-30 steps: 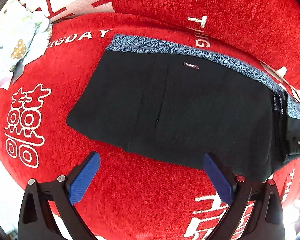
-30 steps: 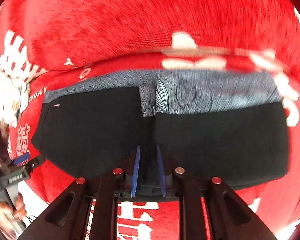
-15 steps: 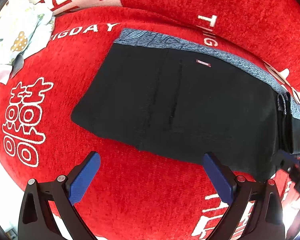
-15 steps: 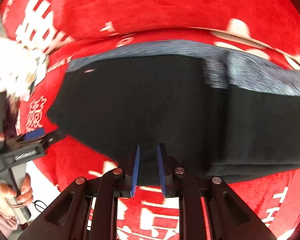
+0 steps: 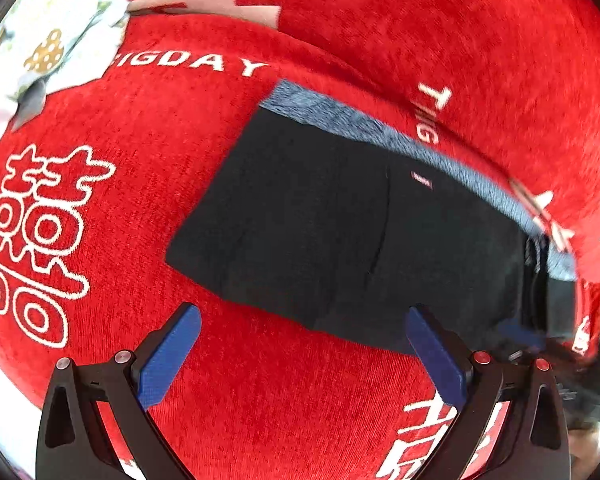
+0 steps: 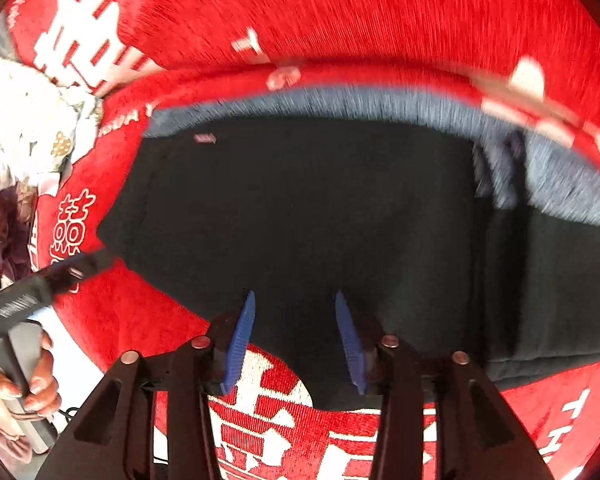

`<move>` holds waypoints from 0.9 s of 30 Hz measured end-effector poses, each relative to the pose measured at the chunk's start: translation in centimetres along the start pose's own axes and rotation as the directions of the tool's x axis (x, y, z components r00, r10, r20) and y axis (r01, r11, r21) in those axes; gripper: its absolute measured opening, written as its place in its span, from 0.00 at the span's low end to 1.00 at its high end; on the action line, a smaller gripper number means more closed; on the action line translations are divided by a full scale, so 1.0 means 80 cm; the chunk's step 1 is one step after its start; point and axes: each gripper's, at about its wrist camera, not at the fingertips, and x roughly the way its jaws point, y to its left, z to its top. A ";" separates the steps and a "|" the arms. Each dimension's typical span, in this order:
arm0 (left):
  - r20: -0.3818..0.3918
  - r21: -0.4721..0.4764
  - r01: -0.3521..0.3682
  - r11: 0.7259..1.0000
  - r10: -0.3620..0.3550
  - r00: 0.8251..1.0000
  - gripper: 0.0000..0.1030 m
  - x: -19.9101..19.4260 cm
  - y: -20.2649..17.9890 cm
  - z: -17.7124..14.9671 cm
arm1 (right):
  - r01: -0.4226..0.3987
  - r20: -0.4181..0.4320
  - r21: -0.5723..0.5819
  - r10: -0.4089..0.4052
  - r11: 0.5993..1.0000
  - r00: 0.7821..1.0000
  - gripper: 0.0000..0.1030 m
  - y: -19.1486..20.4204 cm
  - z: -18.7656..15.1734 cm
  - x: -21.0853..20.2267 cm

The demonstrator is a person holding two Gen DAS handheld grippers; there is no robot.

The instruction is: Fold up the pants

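Observation:
Black pants (image 5: 352, 232) with a grey-blue patterned waistband (image 5: 380, 136) lie folded flat on a red sofa seat; they also fill the right wrist view (image 6: 320, 220). My left gripper (image 5: 300, 354) is wide open and empty, just short of the pants' near edge. My right gripper (image 6: 296, 340) is partly open, its blue fingers (image 6: 240, 340) astride the pants' near edge with fabric between them. The right gripper shows blurred at the lower right of the left wrist view (image 5: 540, 344).
The red sofa cover (image 5: 120, 184) carries white characters and letters. A pale floral cloth (image 5: 52, 40) lies at the far left of the seat, also in the right wrist view (image 6: 28, 120). The backrest rises behind the pants.
My right gripper has opened from shut and let go of the pants after carrying the fold leftward. My left gripper has drifted left, staying open.

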 end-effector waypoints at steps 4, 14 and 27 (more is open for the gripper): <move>-0.023 -0.065 0.098 0.993 -0.099 0.995 0.99 0.006 0.035 0.001 | -0.063 0.035 0.063 0.061 0.996 0.998 0.50 -0.014 -0.003 0.001; 0.013 -0.258 0.321 0.911 -0.329 0.944 0.99 0.065 0.054 0.000 | -0.046 0.061 0.012 0.045 0.999 0.997 0.58 -0.007 -0.012 0.004; 0.040 -0.155 0.058 0.986 -0.053 0.998 0.60 0.058 0.009 0.024 | -0.056 0.030 0.015 0.055 0.998 0.998 0.60 -0.003 0.004 -0.007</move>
